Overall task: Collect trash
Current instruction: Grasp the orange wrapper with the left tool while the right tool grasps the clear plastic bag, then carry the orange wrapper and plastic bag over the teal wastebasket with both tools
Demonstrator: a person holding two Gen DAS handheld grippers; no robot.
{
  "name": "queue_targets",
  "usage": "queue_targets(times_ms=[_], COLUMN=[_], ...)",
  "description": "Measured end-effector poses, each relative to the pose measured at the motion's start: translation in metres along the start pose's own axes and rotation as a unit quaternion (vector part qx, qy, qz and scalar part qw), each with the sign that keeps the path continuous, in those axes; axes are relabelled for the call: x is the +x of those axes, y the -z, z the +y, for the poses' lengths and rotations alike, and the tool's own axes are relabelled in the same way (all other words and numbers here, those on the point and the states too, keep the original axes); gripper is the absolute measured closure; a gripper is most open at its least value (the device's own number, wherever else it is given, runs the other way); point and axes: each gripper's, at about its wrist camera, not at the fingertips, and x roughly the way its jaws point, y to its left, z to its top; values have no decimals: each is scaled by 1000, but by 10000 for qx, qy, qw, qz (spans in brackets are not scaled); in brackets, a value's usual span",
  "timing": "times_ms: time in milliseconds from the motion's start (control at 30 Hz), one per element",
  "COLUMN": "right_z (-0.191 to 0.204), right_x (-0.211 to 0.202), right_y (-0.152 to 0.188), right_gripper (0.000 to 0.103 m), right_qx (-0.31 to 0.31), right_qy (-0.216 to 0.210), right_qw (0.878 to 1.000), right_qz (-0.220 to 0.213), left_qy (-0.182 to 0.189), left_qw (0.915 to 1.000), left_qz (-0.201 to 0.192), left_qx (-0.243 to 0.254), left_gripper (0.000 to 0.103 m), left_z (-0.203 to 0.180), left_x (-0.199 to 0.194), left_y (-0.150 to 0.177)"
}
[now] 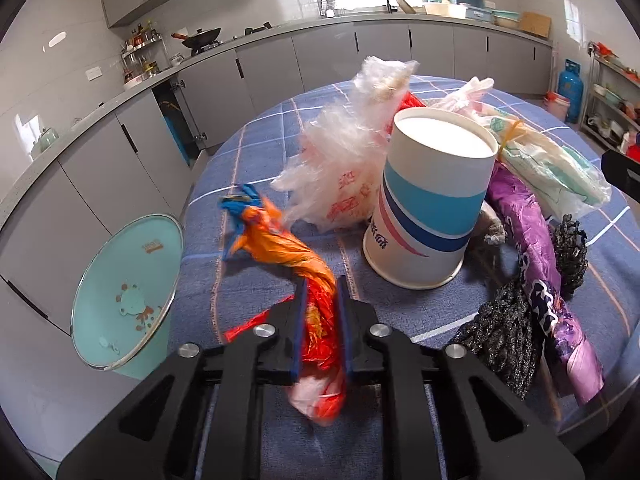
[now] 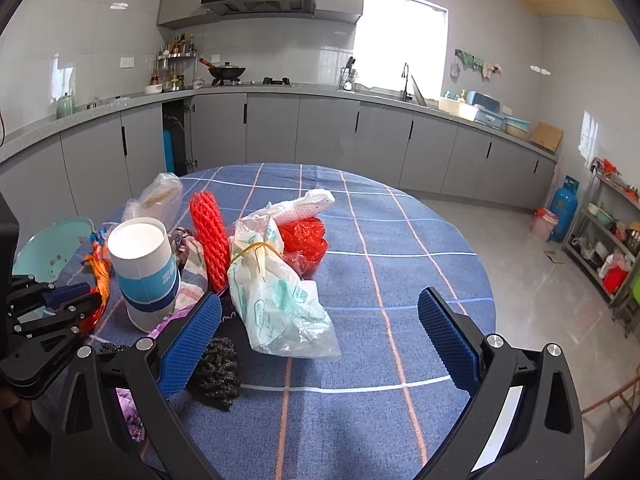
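Observation:
My left gripper [image 1: 322, 292] is shut on a crumpled orange and red plastic wrapper [image 1: 296, 256] with a blue end, which lies near the left edge of the round table. The same left gripper [image 2: 86, 294] shows at the far left of the right wrist view, pinching that wrapper [image 2: 100, 270]. Just beyond it stands an upside-down paper cup [image 1: 430, 200] [image 2: 144, 268] with blue bands. My right gripper [image 2: 320, 316] stands wide open above the table, with a white and green plastic bag [image 2: 276, 296] lying ahead between its fingers, untouched.
The blue checked tablecloth [image 2: 400, 248] also carries a clear bag [image 1: 344, 164], a purple wrapper [image 1: 540, 276], black netting [image 2: 218, 372], a red foam net [image 2: 210, 236] and red plastic [image 2: 304, 240]. A mint bin with a glass lid [image 1: 128, 296] stands left of the table. Kitchen cabinets [image 2: 320, 136] lie beyond.

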Motion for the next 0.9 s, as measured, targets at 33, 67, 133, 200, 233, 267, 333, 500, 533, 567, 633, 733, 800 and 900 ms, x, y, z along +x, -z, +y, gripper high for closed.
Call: queue_targets(times_ms=[33, 67, 133, 200, 233, 267, 333, 500, 533, 567, 633, 733, 800, 900], right_z=[-2, -2, -3, -3, -3, -3, -1, 3, 5, 6, 8, 12, 12, 11], right_x=[1, 2, 6, 8, 10, 12, 16, 24, 26, 27, 27, 24, 22, 13], right_y=[-1, -1, -1, -1, -1, -1, 1, 4, 5, 5, 7, 8, 8, 5], right_gripper=[9, 14, 23, 27, 28, 28, 28, 49, 58, 63, 73, 86, 90, 93], right_qx=[48, 63, 76, 87, 81, 60, -1, -103, -136, -152, -238, -352, -341, -393], right_qy=[-37, -73, -150, -203, -248, -287, -364, -520, -574, -626, -705, -776, -804, -736], right_qw=[10000, 10000, 9998, 9996, 9994, 9992, 9988, 9972, 9963, 9956, 9945, 9937, 9937, 9953], right_qz=[6, 26, 113, 171, 215, 260, 342, 533, 626, 687, 738, 730, 698, 493], left_qy=[-20, -31, -115, -179, -237, -285, -381, -579, -608, -646, -738, -847, -881, -1024], left_qw=[10000, 10000, 9999, 9996, 9994, 9991, 9984, 9964, 9960, 9955, 9941, 9923, 9917, 9896], left_qz=[-17, -37, -119, -219, -269, -314, -409, -605, -637, -674, -766, -868, -900, -966], left_qx=[-9, -30, -24, -23, -9, 6, 54, 159, 168, 182, 234, 268, 263, 280], left_gripper=[91, 91, 91, 91, 91, 91, 91, 91, 91, 91, 91, 91, 91, 91], left_z=[1, 2, 4, 5, 5, 4, 4, 3, 3, 3, 2, 6, 9, 14], left_x=[-1, -2, -7, -14, -17, -20, -24, -34, -36, -38, -43, -49, -52, -56], left_y=[0, 0, 0, -3, -4, -5, -6, -9, -10, -11, -14, -18, -20, -23])
